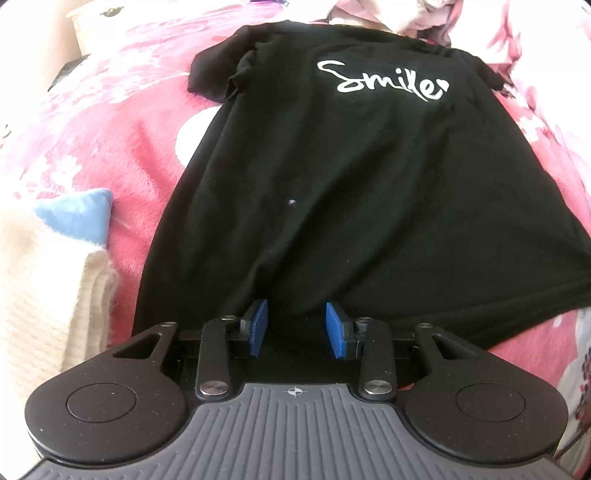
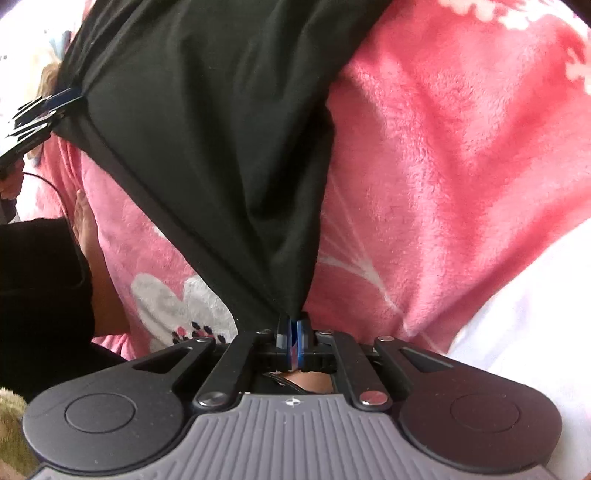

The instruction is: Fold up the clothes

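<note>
Right tool (image 2: 294, 325) clamped on black T-shirt (image 1: 332, 177) hem, left tool (image 1: 297, 323) spread open, neckline cut off.

T-shirt (image 1: 332, 177) spread flat on the fleece blanket (image 1: 122, 147), collar end far, hem nearest, lettering (image 1: 380, 79) across the chest toward the far end. Left gripper (image 1: 297, 326) at the near hem, pads apart on either side of the hem edge; folded knit garment (image 1: 48, 266) just left of the shirt, heap of clothes (image 1: 391, 14) beyond the collar. Right gripper (image 2: 293, 332) at a corner of the hem, blanket (image 2: 443, 166) underneath and to its right.
</note>
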Action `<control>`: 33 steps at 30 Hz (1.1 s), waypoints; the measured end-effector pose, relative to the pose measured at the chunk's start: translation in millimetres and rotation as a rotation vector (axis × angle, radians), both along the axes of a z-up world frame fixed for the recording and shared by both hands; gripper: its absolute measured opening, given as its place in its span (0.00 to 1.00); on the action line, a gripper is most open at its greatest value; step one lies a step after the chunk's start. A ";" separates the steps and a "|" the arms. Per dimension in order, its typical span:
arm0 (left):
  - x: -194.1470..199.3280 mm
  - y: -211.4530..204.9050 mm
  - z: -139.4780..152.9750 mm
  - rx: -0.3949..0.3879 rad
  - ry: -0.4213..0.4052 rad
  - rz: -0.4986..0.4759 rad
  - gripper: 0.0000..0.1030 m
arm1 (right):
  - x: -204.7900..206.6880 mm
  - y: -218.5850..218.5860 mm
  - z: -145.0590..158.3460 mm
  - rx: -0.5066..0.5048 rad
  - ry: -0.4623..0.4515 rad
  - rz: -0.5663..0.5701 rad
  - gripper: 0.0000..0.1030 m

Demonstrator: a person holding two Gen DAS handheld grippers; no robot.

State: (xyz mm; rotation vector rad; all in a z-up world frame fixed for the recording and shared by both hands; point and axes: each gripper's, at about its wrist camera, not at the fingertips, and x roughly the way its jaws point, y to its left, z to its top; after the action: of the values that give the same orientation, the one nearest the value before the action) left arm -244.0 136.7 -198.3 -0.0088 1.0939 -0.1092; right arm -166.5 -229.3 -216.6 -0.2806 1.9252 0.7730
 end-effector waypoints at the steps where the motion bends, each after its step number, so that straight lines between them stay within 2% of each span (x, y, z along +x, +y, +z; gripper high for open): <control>1: -0.4 -1.5 0.3 0.008 0.002 -0.008 0.34 | 0.4 -1.8 -1.1 0.005 0.009 -0.005 0.03; 5: 0.7 -6.2 9.0 0.046 0.010 -0.029 0.34 | 11.6 -18.5 -1.1 0.065 0.065 -0.127 0.04; 8: 7.8 -14.7 24.1 0.032 -0.032 -0.060 0.34 | 21.3 -22.9 5.9 0.121 0.074 -0.196 0.04; 12: 22.9 -49.6 41.1 -0.074 -0.064 -0.181 0.36 | 41.1 -23.1 17.0 0.219 0.096 -0.300 0.04; 15: 29.6 -80.1 37.0 -0.131 -0.044 -0.288 0.36 | 57.0 -22.5 16.6 0.281 0.128 -0.409 0.04; 18: 34.5 -107.7 29.1 -0.170 -0.022 -0.388 0.37 | 72.0 -34.9 4.9 0.280 0.165 -0.579 0.08; 19: 34.6 -106.4 26.3 -0.175 -0.014 -0.381 0.36 | 75.1 -39.3 2.5 0.278 0.169 -0.607 0.09; 21: 34.8 -103.9 20.6 -0.185 0.001 -0.367 0.36 | 75.2 -45.6 3.3 0.269 0.135 -0.597 0.21; 22: 34.9 -102.6 17.8 -0.190 0.009 -0.360 0.37 | 73.2 -46.7 6.3 0.270 0.113 -0.571 0.33; 23: 35.0 -101.3 15.0 -0.195 0.017 -0.353 0.36 | 72.3 -47.9 11.1 0.273 0.088 -0.526 0.40; 28: 35.6 -95.0 0.9 -0.220 0.055 -0.318 0.36 | 63.0 -40.8 35.5 0.273 -0.064 -0.191 0.46; 33: 36.2 -96.4 0.5 -0.225 0.063 -0.306 0.36 | 23.9 -23.1 39.0 0.308 -0.127 0.206 0.46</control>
State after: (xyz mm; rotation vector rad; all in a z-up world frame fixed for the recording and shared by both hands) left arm -207.8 40.3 -197.8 -0.0474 1.1351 -0.5093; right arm -142.6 -252.4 -177.5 -0.3326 1.6469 1.1459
